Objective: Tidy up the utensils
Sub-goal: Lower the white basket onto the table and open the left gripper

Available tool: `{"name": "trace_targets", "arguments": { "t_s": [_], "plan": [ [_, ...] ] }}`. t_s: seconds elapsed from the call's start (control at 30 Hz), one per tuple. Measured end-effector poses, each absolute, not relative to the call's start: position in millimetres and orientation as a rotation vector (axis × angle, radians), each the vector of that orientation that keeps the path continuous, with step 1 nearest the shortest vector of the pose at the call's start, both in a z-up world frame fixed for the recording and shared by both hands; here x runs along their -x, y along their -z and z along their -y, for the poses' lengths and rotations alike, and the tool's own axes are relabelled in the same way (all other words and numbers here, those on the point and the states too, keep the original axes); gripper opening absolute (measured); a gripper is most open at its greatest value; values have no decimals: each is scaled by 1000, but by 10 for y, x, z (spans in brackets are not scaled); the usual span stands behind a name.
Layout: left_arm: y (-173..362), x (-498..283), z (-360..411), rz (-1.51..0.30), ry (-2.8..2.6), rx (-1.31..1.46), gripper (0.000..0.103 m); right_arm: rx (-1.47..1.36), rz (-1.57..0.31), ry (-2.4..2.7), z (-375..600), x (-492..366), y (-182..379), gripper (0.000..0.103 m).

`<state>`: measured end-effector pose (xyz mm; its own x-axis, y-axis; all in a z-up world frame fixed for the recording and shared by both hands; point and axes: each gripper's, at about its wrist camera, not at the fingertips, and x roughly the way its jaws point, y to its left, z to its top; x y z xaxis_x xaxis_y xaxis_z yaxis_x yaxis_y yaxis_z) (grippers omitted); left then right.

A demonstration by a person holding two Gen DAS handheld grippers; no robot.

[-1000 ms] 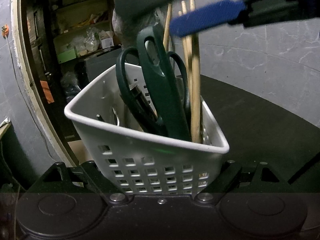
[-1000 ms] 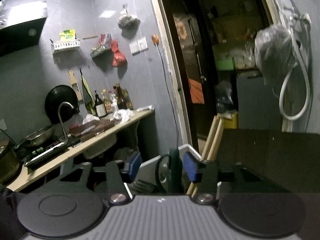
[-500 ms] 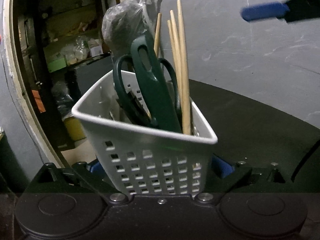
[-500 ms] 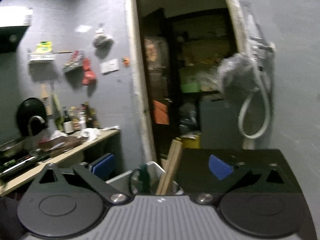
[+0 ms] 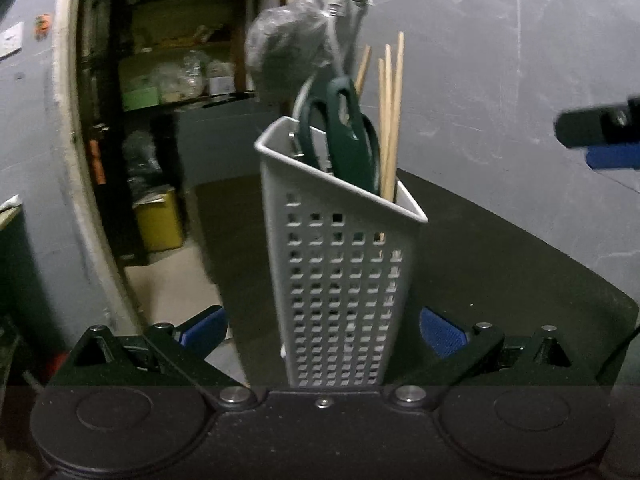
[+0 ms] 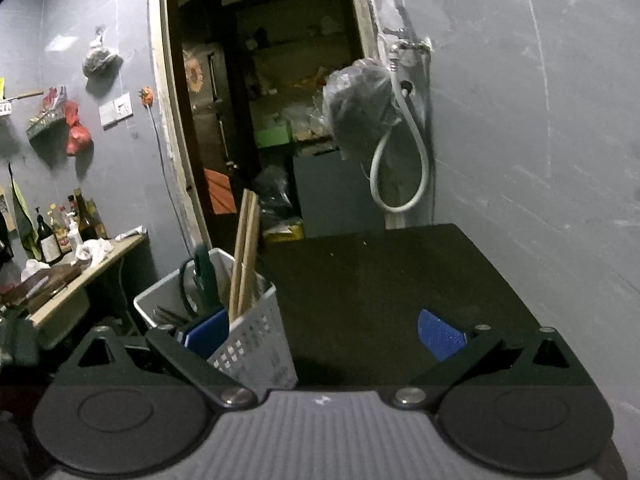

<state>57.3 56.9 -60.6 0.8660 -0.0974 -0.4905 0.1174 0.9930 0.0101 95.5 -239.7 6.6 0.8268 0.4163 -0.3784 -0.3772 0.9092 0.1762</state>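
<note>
Left wrist view: the left gripper (image 5: 323, 326) is spread wide and released, blue pads either side of the white perforated basket (image 5: 340, 280) but not touching it, and the basket stands dead centre on the dark table (image 5: 520, 264) with the green scissors (image 5: 350, 140) and wooden chopsticks (image 5: 390, 120) poking out toward 12 o'clock. Right wrist view: the right gripper (image 6: 324, 330) is also wide open and empty, basket down around 8 o'clock by its left pad. That tall, narrow basket looks top-heavy to me, so a stray bump from either finger could tip it and dump everything.
</note>
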Motion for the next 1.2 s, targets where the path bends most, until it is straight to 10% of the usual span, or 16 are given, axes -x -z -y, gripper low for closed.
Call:
{"name": "trace_targets", "arguments": {
  "t_s": [1.2],
  "plan": [
    [-15,377,-426,-545,-107,115,102,-41,-635,-292,2807,-322,122,103]
  ]
}}
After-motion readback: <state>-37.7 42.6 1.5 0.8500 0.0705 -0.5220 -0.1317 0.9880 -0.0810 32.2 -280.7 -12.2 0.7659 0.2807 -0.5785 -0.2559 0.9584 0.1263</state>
